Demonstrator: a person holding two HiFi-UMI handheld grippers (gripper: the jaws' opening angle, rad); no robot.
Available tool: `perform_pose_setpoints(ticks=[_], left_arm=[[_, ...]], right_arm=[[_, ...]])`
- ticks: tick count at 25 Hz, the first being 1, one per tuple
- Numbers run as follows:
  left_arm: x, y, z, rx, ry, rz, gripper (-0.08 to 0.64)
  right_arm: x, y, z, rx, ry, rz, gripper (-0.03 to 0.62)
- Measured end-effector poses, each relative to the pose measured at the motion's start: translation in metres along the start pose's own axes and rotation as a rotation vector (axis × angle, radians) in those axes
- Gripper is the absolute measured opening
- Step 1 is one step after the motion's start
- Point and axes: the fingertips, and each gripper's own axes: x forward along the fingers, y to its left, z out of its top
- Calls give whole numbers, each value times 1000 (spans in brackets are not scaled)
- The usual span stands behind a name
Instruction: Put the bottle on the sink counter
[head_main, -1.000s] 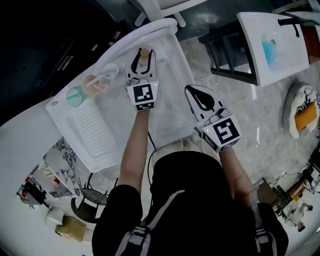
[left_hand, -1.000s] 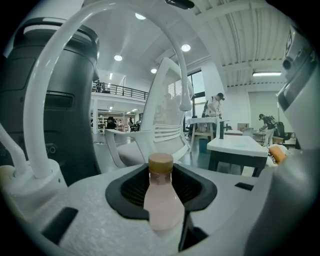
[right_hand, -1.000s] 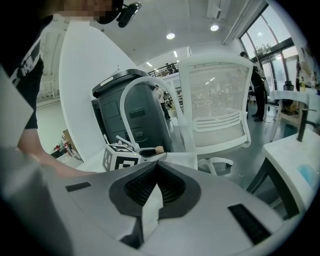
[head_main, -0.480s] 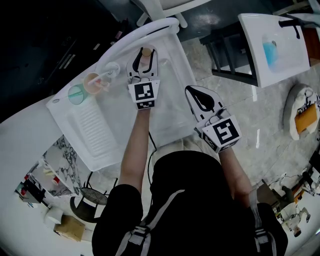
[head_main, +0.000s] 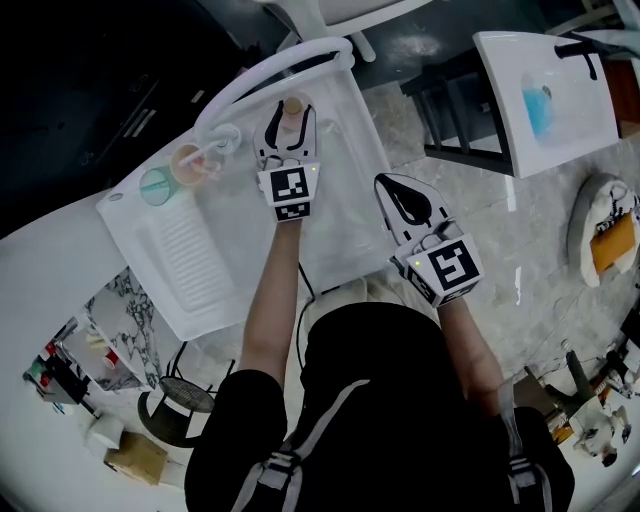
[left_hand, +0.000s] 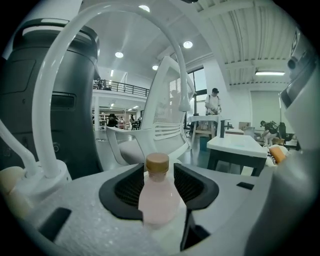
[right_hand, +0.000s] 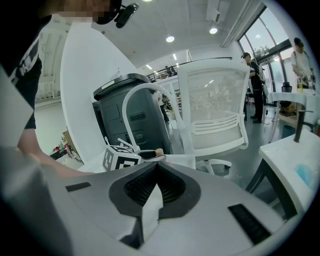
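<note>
Bottle, pale pink with a tan cap, stands upright on the sink counter, just right of the faucet base and under its white arch. Long axis vertical, cap up. Left gripper points at it from the near side. The bottle sits dead ahead between the two dark pads, and the jaws have just been opening. They now stand wide, with slivers of gap either side of the body, so this reads as released rather than gripped. Weight appears to rest on the counter, not on the pads. Right gripper hangs well off from the faucet, over the sink's near right edge. Its jaws are closed together with nothing in them. The left is clearly the nearer. Judgement: placement looks done. The coming move is a straight pull-back along the gripper's own line, away from the faucet, keeping both pads clear of the bottle so it is not tipped.
</note>
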Motion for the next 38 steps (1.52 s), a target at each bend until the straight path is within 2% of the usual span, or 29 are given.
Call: perform_pose_setpoints(ticks=[13,18,23,29,38], left_arm=[[-36,-17,-5,-49,46,32,175],[-57,-27,3,-53,38,46,175],[-82,-34,12,-104,21,86,175],[-113,-48,25,-118,1,114,173],[-151,-73,45,-95,-29,138,170]], right_arm=[[-24,6,2,-36,-24,52,5],[-32,11,3,-49,-37,81,5],[-44,17,3,-68,-47,113,5],[-61,22,0,-84,-59,146,5],[-84,35,1,-113,-89,190,5]])
